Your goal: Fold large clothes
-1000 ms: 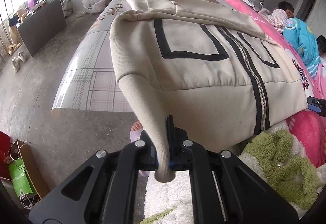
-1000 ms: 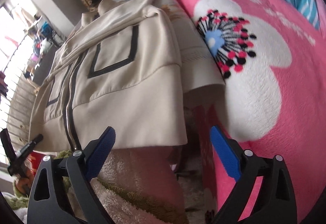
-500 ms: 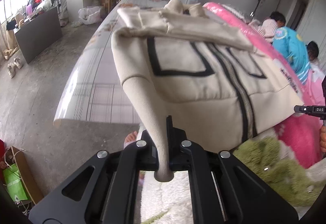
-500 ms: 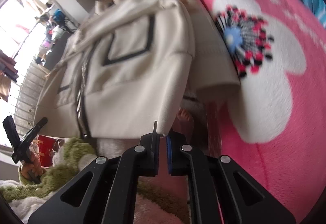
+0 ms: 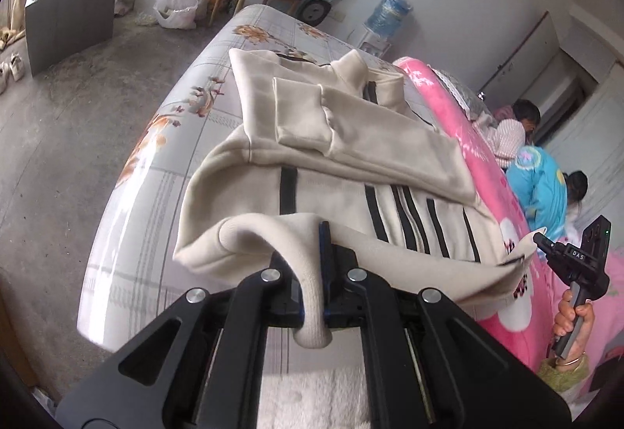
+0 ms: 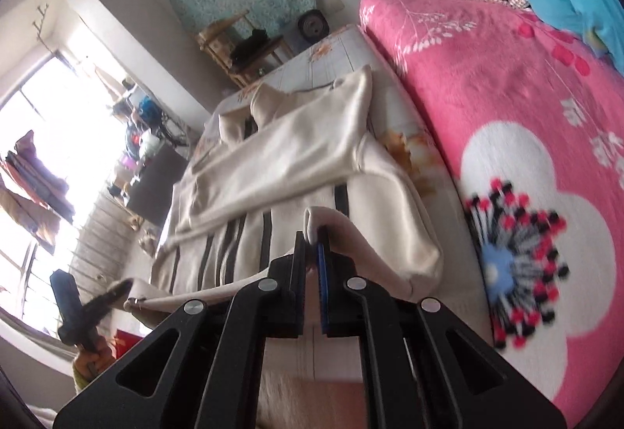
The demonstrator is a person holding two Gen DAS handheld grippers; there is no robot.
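The bed [image 5: 163, 140] carries a grey floral sheet on one side and a pink flowered blanket [image 6: 507, 109] along the other. The cream jacket [image 5: 351, 140] lies on the sheet, just beside the blanket's edge. Its long axis runs along the bed: the collar points away from both cameras toward the far wall, and the hem lies at the near end. One sleeve [image 6: 280, 163] is folded diagonally across the chest, above the black stripes and the centre zip. The near hem is raised off the sheet and curls back over the jacket body.

The left gripper [image 5: 318, 265] has its jaws closed on the ribbed hem corner, which hangs through between the fingers. The right gripper [image 6: 312, 257] has its jaws closed on the opposite hem corner; these jaws have just been closing, and the cloth sits pinched at their tips. The hem edge spans taut between the two grippers.
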